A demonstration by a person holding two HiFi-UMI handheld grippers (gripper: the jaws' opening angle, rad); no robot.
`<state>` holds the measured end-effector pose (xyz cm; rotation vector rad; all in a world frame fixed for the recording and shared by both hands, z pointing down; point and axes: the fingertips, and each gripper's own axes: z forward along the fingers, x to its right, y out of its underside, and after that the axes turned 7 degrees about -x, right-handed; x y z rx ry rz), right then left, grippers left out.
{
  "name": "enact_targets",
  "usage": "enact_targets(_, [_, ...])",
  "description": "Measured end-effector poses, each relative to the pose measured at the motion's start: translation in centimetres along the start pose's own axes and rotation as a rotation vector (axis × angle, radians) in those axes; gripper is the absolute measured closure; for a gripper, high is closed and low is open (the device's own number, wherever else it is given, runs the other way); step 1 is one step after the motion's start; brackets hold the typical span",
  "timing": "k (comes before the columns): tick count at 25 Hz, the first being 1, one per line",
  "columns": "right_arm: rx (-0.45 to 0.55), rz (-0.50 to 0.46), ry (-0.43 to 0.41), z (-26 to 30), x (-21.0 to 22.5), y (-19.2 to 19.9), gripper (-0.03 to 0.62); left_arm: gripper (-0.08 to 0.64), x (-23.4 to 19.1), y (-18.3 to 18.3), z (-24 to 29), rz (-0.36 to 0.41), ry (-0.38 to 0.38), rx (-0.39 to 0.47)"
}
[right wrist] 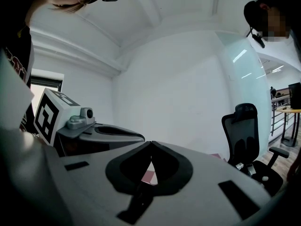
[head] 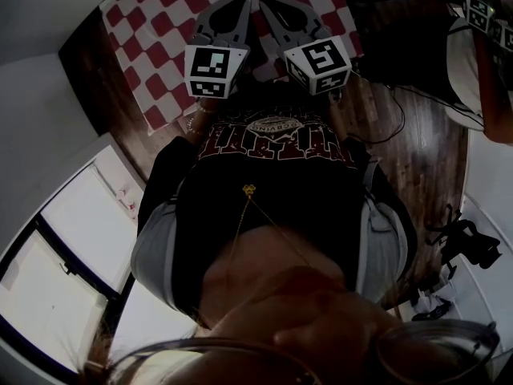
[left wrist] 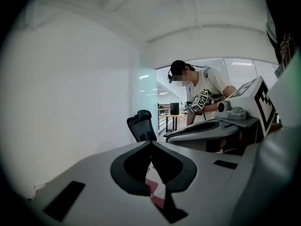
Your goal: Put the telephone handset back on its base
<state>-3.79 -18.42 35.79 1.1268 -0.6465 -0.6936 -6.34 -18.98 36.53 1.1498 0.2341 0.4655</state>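
Note:
No telephone handset or base shows in any view. In the head view both grippers are held side by side close to my chest, over the near edge of a red-and-white checkered cloth (head: 152,22). My left gripper (head: 243,2) has its jaws closed tip to tip with nothing between them, and the left gripper view (left wrist: 151,142) shows the same. My right gripper (head: 268,3) is also shut and empty, its tips meeting in the right gripper view (right wrist: 151,143). Each gripper's camera sees the other gripper beside it.
The checkered cloth covers a table ahead of me. Dark wooden floor (head: 417,135) with cables (head: 385,123) lies to the right. A black office chair (right wrist: 247,131) stands beyond the table. Another person (left wrist: 202,91) with grippers stands farther off. A white wall is on the left.

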Motion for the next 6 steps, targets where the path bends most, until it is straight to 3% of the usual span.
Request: enact_targets(6, [-0.008,0.002,-0.006,0.2,-0.67,0.1,0.572,0.551,0.09,0.35,-0.51,-0.007,0.006,-0.011])
